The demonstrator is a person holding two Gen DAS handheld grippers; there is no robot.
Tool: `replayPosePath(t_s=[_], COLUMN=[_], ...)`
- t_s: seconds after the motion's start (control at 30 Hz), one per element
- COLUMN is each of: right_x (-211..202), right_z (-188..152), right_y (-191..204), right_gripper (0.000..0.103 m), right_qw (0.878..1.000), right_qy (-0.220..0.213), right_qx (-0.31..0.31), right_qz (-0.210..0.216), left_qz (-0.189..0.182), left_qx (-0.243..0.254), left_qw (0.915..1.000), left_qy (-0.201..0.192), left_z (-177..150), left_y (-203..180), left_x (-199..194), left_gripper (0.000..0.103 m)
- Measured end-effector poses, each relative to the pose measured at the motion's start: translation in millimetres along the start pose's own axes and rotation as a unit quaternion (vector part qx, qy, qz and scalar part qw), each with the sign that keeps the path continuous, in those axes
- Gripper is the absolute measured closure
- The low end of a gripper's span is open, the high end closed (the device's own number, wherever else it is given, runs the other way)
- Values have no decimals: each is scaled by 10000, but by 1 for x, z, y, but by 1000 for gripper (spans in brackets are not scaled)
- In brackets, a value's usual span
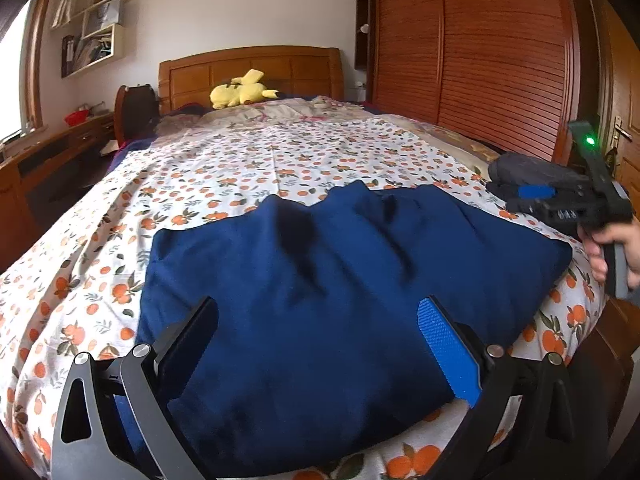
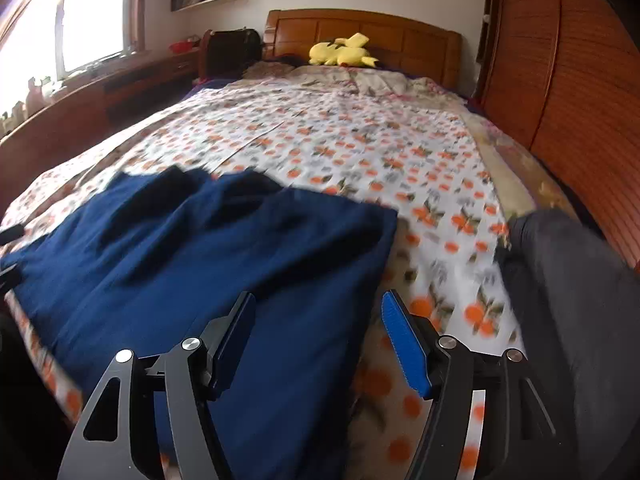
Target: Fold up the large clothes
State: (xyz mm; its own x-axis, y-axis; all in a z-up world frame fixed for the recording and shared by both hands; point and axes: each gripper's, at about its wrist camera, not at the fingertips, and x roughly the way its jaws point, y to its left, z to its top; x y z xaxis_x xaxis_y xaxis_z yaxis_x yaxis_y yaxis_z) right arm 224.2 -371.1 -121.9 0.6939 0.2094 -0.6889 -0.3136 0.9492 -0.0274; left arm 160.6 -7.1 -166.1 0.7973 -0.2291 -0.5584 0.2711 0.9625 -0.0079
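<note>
Plainly the navy garment point(image 1: 320, 300) lies spread on the orange-print bedsheet point(image 1: 200, 168) with its long axis crosswise, directly under the open, empty left gripper point(image 1: 316, 336), while the right gripper point(image 2: 318, 344) (also open) straddles its right edge.

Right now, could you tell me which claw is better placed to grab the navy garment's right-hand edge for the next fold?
Right, probably. The right claw hangs open straddling the navy garment at that edge; the left claw is open over its middle.
</note>
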Motion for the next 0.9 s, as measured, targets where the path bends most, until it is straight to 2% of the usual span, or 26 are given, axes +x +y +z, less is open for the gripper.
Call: replayPosePath(t_s=[0.33, 0.67, 0.9], right_x=[-12, 3, -1], right_z=[-45, -66, -69], right_y=[8, -5, -5], right_gripper=[26, 26, 28], right_qw=[9995, 9949, 9928], right_qy=[190, 458, 503], right_qx=[218, 862, 977], right_qz=[-95, 249, 482], left_qz=[-182, -159, -94], left_qx=[257, 492, 549], left_qw=[9992, 9976, 9966], left_qy=[232, 462, 611], left_z=[-15, -26, -31], left_y=[-33, -46, -47], left_x=[12, 27, 35], left_gripper=[3, 3, 3])
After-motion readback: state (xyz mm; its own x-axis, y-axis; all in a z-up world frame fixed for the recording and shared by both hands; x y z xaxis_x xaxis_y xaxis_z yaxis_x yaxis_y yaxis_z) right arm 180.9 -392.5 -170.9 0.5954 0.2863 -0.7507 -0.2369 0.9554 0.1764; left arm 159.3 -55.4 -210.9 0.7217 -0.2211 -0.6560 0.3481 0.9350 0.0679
